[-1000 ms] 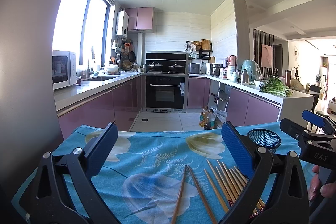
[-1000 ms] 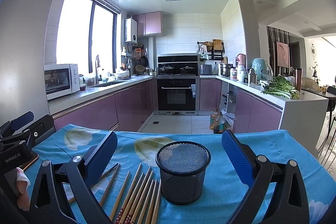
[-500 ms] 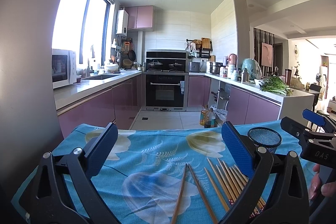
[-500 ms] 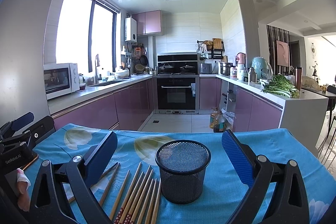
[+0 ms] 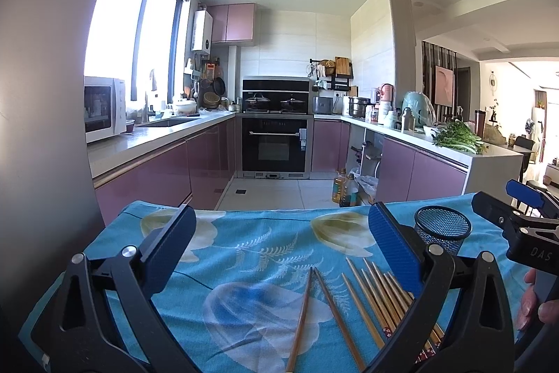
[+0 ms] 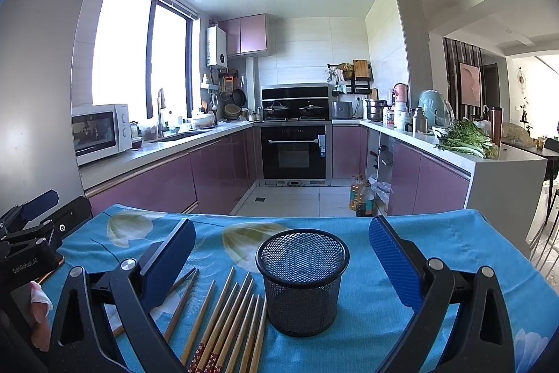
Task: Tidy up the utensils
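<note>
Both the left tool (image 5: 279, 250) and the right tool (image 6: 281, 254) are spread wide and hold nothing, above a blue-clothed worktop (image 6: 436, 250) where chopsticks (image 6: 227, 320) lie just beside an upright mesh cup (image 6: 302, 282).

Bare cloth (image 5: 244, 254) lies between the left fingers; the cup (image 6: 302, 282) blocks between the right fingers.
</note>
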`<state>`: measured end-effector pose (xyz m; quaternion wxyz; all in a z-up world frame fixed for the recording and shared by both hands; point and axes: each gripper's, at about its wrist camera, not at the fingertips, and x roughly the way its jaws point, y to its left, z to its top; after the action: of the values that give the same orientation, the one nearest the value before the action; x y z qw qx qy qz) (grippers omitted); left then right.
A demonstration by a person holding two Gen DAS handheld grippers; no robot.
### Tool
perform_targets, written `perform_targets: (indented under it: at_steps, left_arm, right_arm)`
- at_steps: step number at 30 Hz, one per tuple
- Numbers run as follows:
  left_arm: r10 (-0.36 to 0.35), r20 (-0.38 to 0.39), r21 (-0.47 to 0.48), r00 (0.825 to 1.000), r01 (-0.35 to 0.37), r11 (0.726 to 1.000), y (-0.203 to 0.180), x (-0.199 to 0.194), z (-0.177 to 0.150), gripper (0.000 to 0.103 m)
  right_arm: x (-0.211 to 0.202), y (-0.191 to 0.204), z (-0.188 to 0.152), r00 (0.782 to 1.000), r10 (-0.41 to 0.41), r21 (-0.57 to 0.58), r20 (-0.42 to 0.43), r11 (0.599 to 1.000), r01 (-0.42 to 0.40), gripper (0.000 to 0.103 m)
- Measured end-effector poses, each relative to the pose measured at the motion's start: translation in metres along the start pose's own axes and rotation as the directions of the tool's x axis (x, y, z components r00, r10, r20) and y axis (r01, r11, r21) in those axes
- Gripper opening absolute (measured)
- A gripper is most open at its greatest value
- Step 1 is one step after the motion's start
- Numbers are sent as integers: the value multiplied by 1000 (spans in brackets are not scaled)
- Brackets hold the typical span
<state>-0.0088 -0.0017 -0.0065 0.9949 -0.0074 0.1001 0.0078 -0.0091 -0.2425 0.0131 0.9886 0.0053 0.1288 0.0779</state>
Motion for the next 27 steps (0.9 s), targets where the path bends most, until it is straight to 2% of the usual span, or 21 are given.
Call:
perform_targets:
  at_steps: [5,9,12,13,15,17,18,20,22,25,27]
  left_arm:
    - [1,-48,48,999,1,999,1,5,-4,97]
    - [-17,-151,92,988,32,995,8,20,-13,97]
    - [-27,-262,127,965,62,990,14,37,-25,97]
    - [-29,-297,133,954,71,988,15,43,-30,97]
    - [-38,-367,148,930,99,984,16,54,-42,91]
    - [-45,-418,162,907,123,979,14,64,-53,86]
    - [-49,-440,169,896,136,976,12,68,-58,86]
    - [-44,-480,184,876,150,971,5,77,-68,80]
    - [-45,-520,192,853,168,967,0,84,-76,70]
    - [-66,-554,188,830,202,961,-7,93,-83,68]
    - [-76,-565,190,822,219,957,-13,96,-84,64]
  right_arm:
    - [2,-6,-5,995,69,5,-76,998,-68,96]
    - [10,-6,-19,976,110,-19,-186,993,-115,96]
    - [17,4,-36,948,134,-66,-290,985,-160,89]
    - [21,7,-41,935,137,-77,-326,982,-171,83]
    - [31,12,-54,901,145,-80,-409,978,-194,74]
    - [41,11,-64,871,148,-59,-468,978,-198,61]
    - [45,9,-68,860,145,-49,-490,980,-193,58]
    - [53,5,-74,837,135,-27,-529,984,-176,44]
    - [57,1,-78,821,141,-1,-553,985,-171,41]
    - [63,-1,-84,801,157,18,-578,984,-179,41]
    - [65,-1,-86,792,172,31,-585,981,-191,40]
